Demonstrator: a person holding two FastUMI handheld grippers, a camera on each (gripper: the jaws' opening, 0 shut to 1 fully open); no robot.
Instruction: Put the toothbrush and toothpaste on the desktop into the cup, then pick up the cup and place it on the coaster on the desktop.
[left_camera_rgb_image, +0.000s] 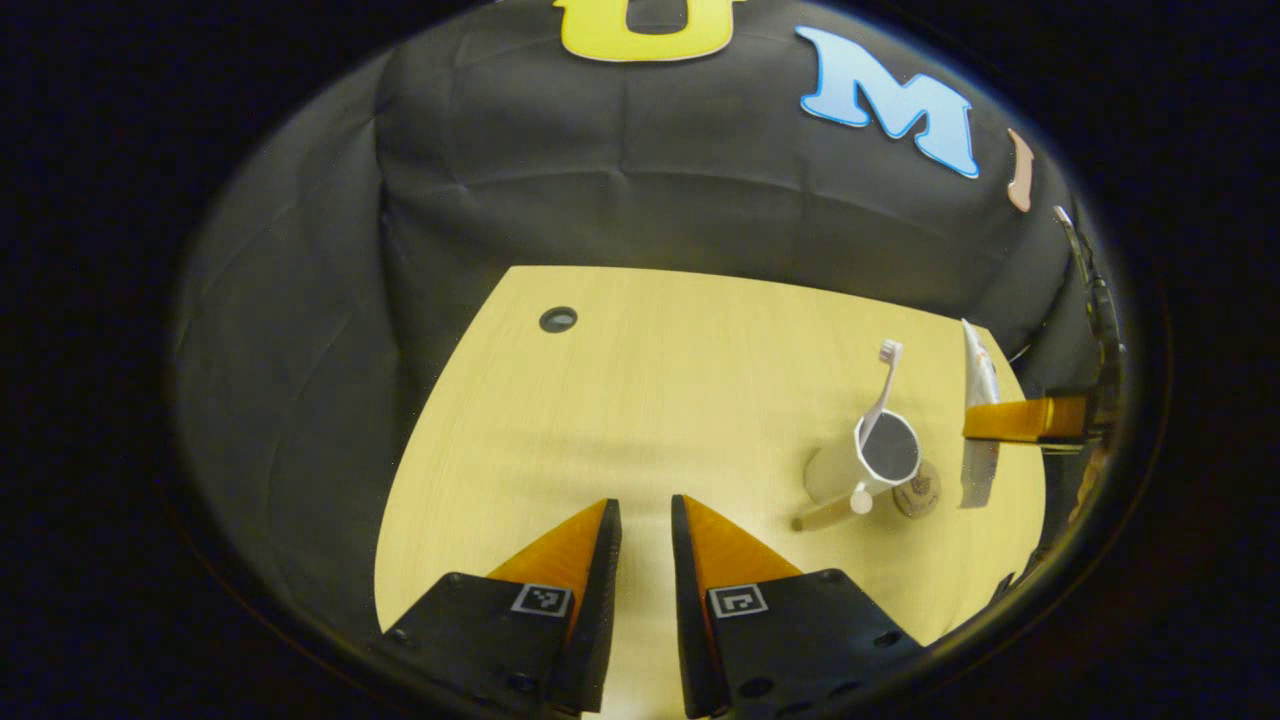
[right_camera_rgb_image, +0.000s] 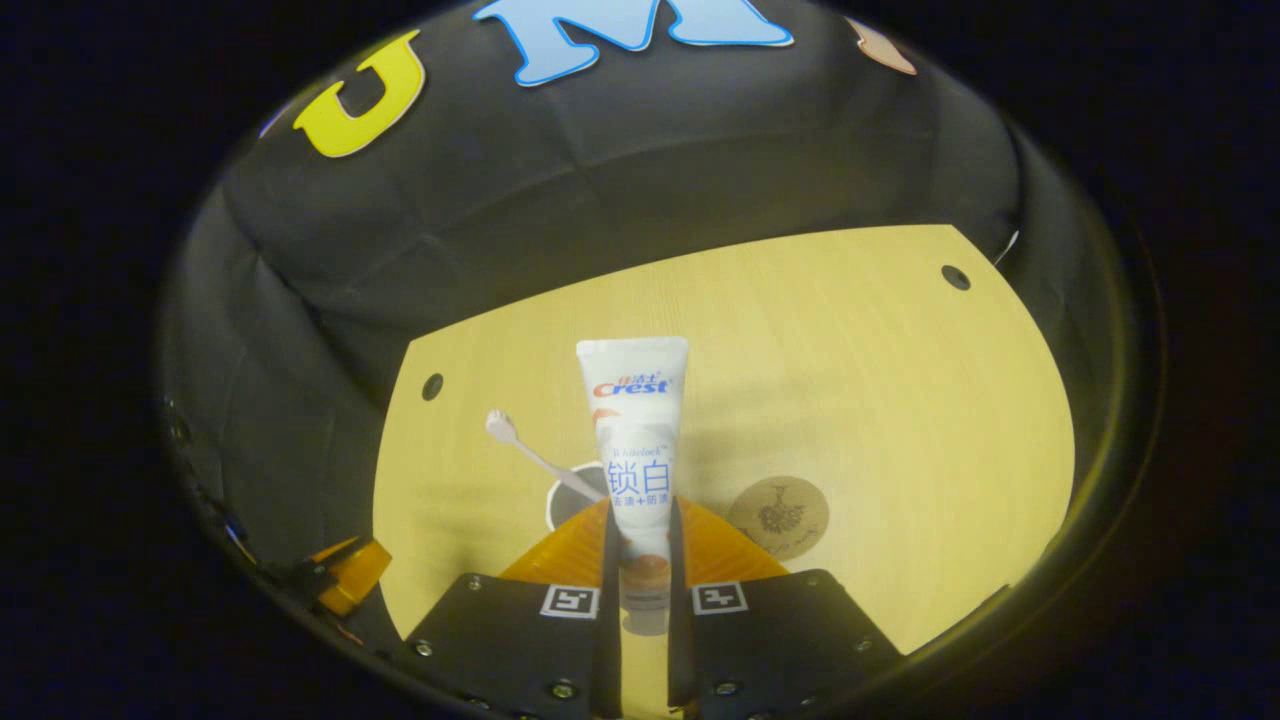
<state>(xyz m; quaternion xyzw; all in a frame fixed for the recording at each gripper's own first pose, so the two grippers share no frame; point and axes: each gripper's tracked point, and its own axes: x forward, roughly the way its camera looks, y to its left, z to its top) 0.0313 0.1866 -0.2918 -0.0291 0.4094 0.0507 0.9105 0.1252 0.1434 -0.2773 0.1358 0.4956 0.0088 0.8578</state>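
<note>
Spreading across both views, the wooden desktop (left_camera_rgb_image: 640, 400) stands against the booth's black cloth wall (left_camera_rgb_image: 560, 180), with a small dark hole (left_camera_rgb_image: 558, 319) near its far edge. The left gripper (left_camera_rgb_image: 646, 520) hangs above the near part of the desktop, its jaws parted by a narrow gap with nothing between them. The right gripper (right_camera_rgb_image: 640, 520) is clamped on the toothpaste (right_camera_rgb_image: 634, 440), both fingers pressing the tube's lower end so it stands upright above the desktop; in the left gripper view the tube (left_camera_rgb_image: 978, 400) hangs just beside the cup. The cup (left_camera_rgb_image: 880, 455) stands on the desktop with the toothbrush (left_camera_rgb_image: 884, 385) leaning inside it, bristles up. The round coaster (right_camera_rgb_image: 778, 516) lies flat just beside the cup.
</note>
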